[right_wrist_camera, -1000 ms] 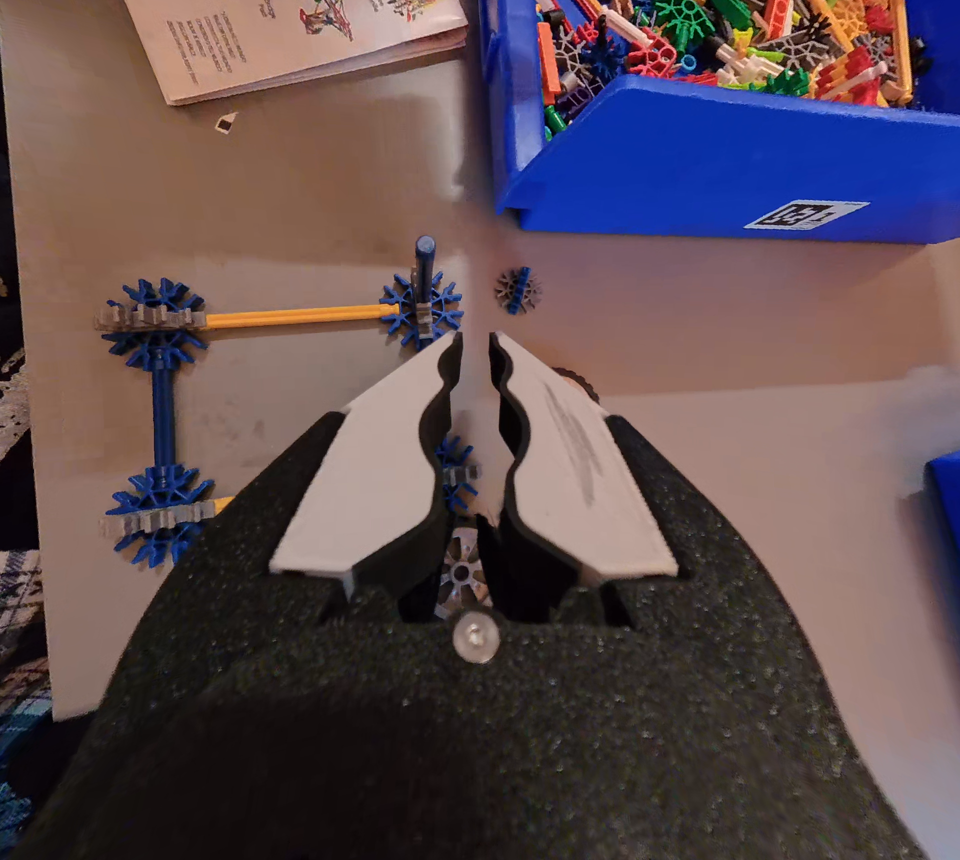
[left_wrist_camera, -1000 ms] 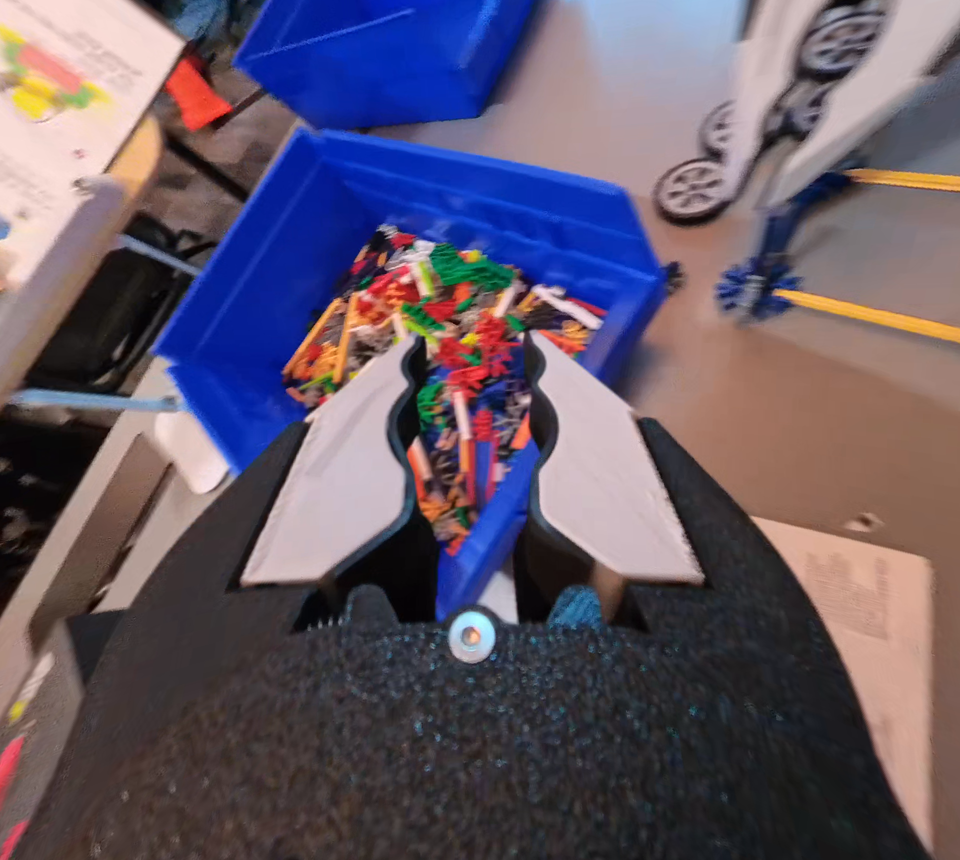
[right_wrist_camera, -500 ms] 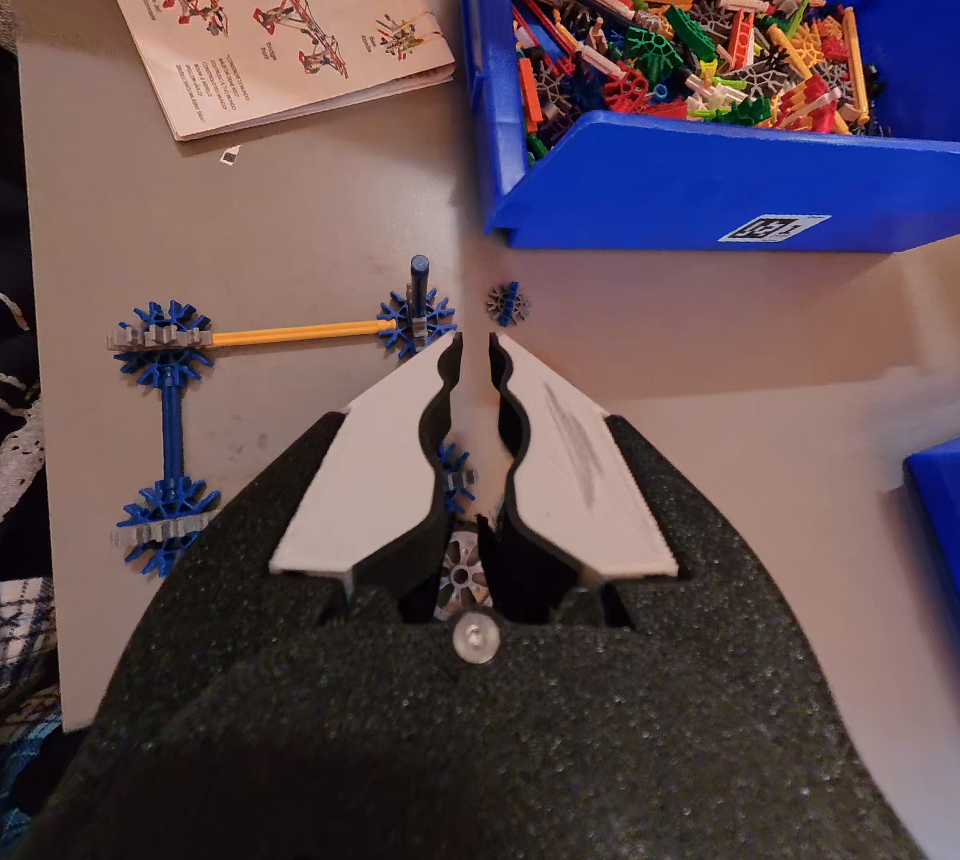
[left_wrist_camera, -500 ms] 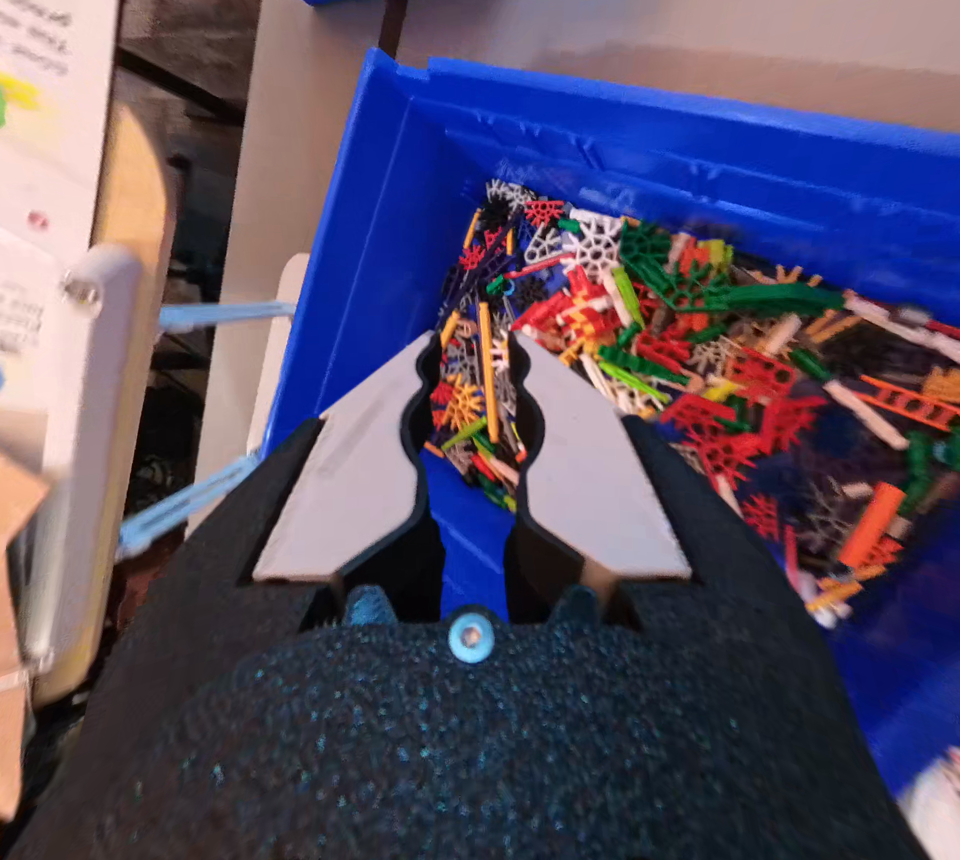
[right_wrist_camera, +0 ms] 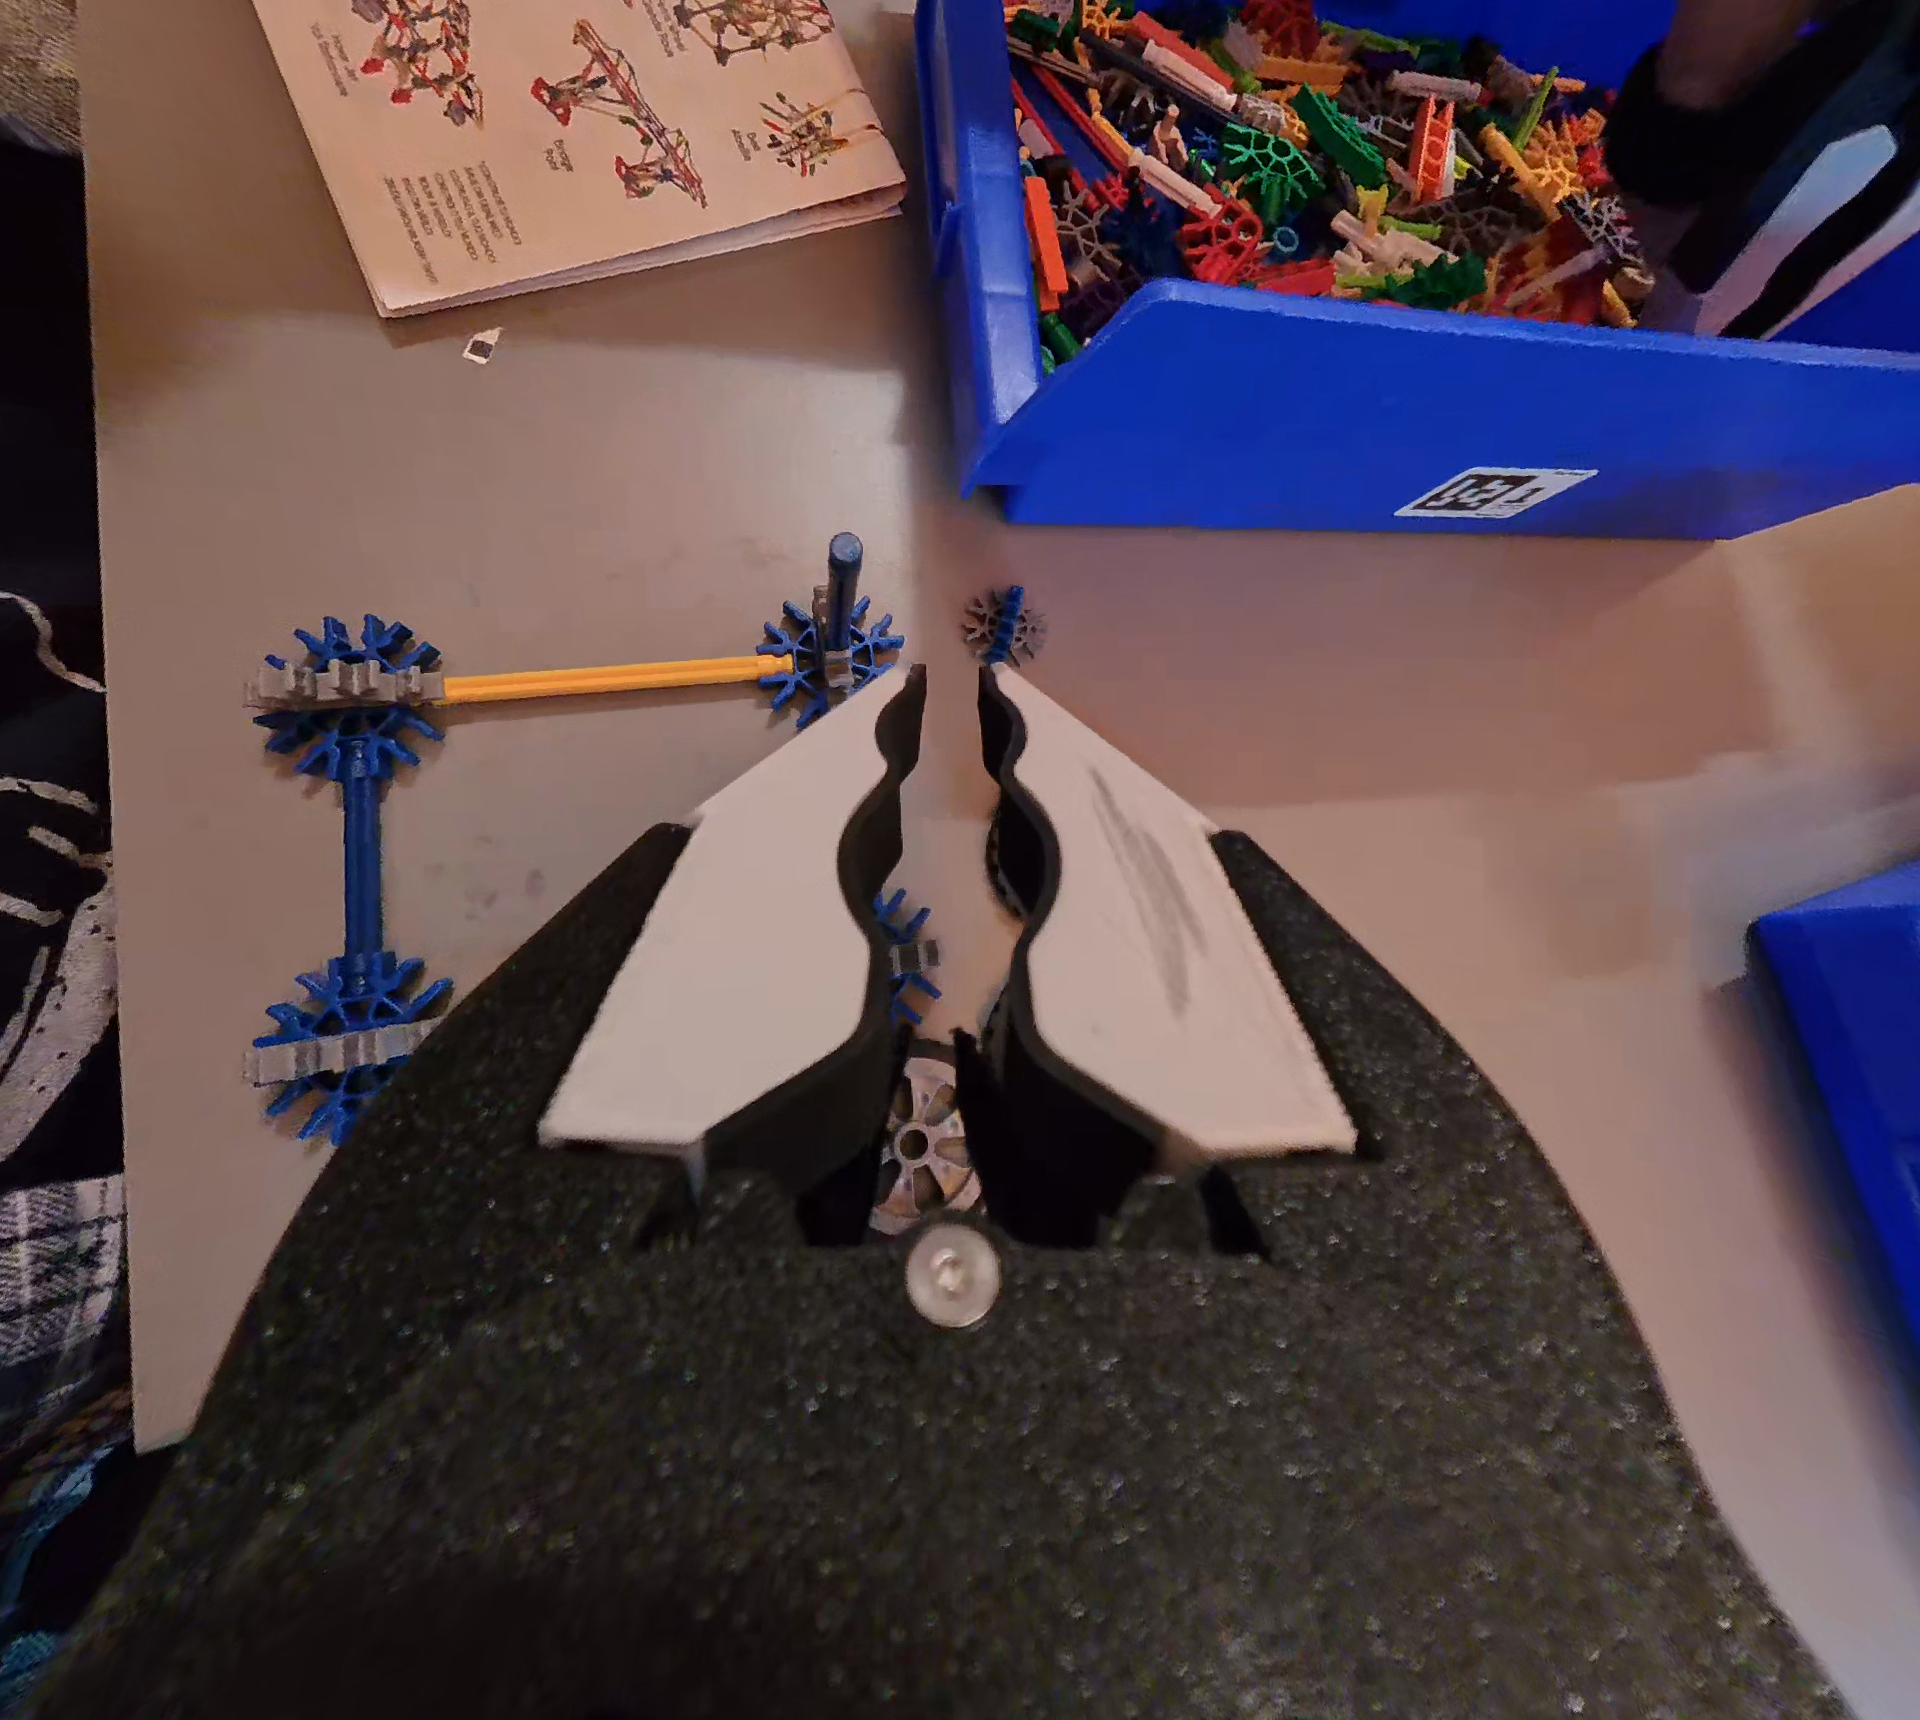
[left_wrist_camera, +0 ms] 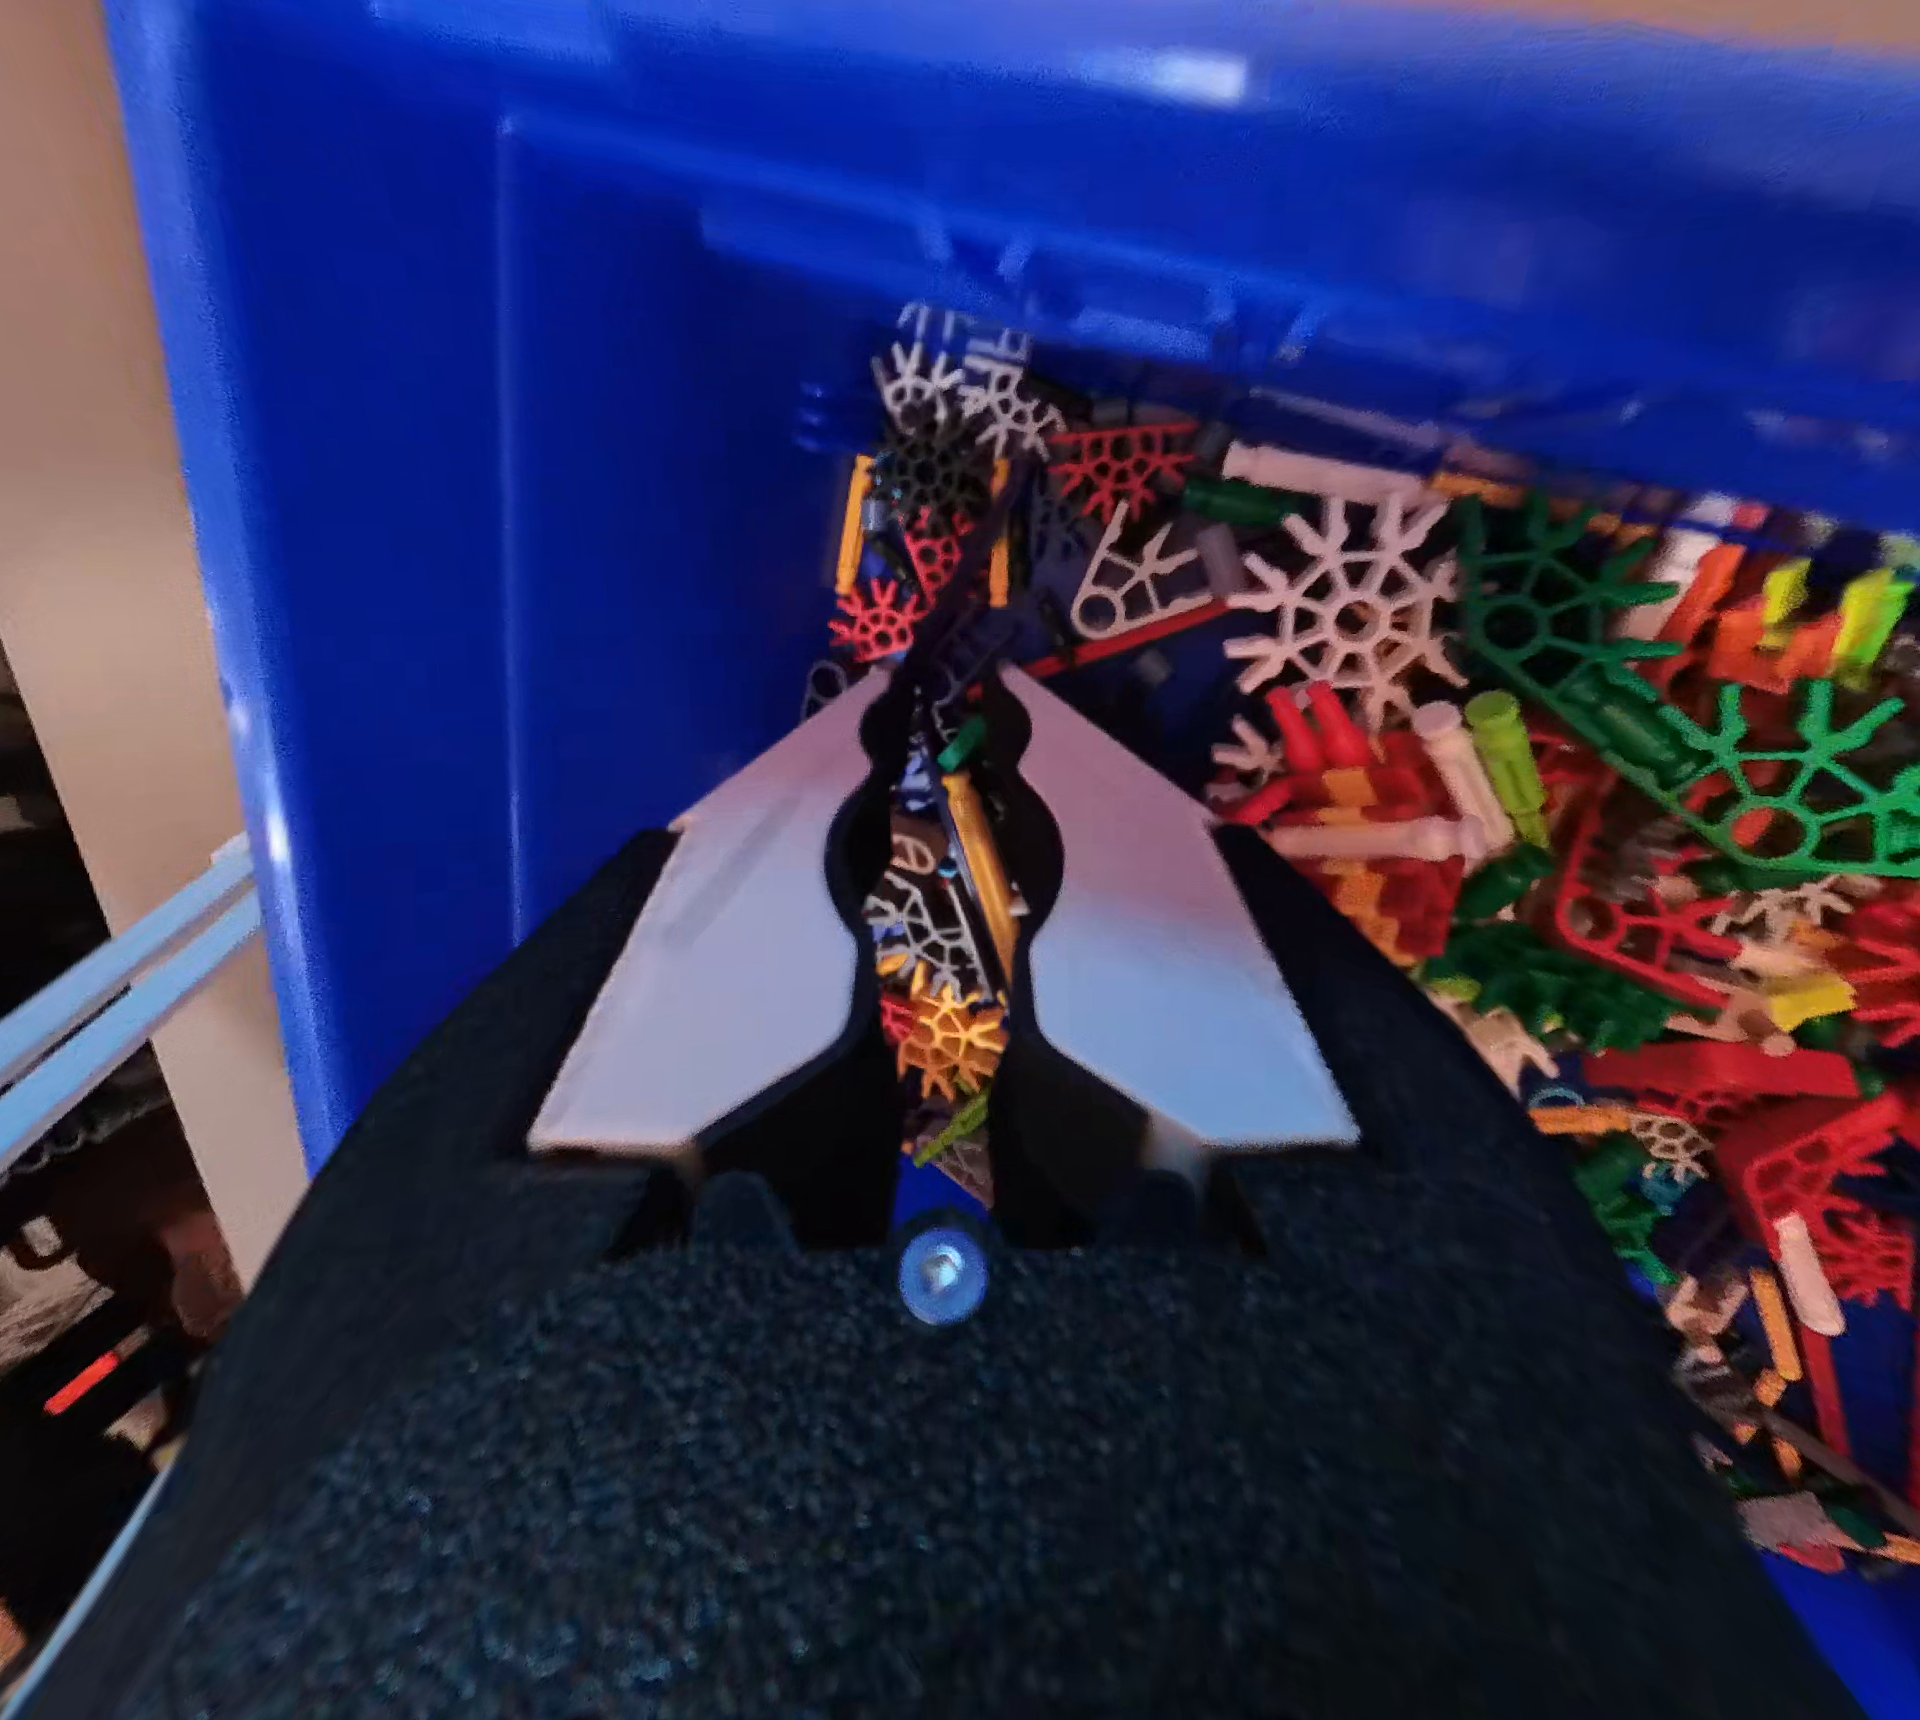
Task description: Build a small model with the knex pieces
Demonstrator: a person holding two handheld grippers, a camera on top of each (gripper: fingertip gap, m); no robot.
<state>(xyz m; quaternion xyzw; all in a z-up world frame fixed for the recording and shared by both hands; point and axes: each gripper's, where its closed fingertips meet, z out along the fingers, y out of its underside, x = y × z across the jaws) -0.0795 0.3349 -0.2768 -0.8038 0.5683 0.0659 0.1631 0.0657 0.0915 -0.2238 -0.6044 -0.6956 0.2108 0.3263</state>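
Bin walls hem the left tongs (left_wrist_camera: pixel 940 683), which dip into the blue bin (left_wrist_camera: pixel 436 527) of mixed plastic rods and connectors (left_wrist_camera: pixel 1455 787), tips nearly together; whether they pinch a piece I cannot tell. Right tongs (right_wrist_camera: pixel 951 683), slightly parted, hover over the tabletop (right_wrist_camera: pixel 623 444) beside a blue-and-yellow rod frame (right_wrist_camera: pixel 582 678), a loose small connector (right_wrist_camera: pixel 1003 624) just ahead, a booklet (right_wrist_camera: pixel 540 39) beyond.

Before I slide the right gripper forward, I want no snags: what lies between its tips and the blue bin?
In the right wrist view, only a small grey-and-blue connector on bare table lies between the right gripper and the bin.
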